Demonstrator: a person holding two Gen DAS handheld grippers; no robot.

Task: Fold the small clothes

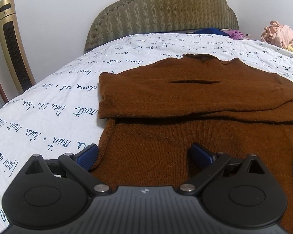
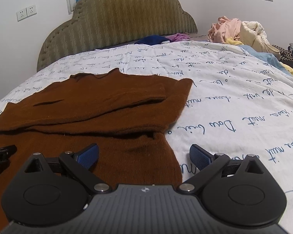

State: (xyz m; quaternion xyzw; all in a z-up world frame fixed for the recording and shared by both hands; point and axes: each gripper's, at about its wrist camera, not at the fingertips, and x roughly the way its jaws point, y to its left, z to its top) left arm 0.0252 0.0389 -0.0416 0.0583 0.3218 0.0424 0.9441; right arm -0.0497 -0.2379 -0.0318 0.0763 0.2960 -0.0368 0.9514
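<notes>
Both tools, left tool [image 1: 144, 156] & right tool [image 2: 143, 157], spread wide, holding nothing. Brown sweater [image 1: 185, 105] flat on bed [image 1: 54, 101], sleeves folded across. Next, prob: pinch near hem corners, fold up twd collar.

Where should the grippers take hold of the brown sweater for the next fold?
Probably the brown sweater at its near bottom corners, one gripper per side edge, coming from the foot of the bed: sleeves already lie folded across the chest, and each side edge sits between open jaws.

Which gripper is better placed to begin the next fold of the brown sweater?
Neither clearly. The left gripper straddles the brown sweater's left edge; the right gripper straddles its right edge. Both open, probably lifting the hem together.
</notes>
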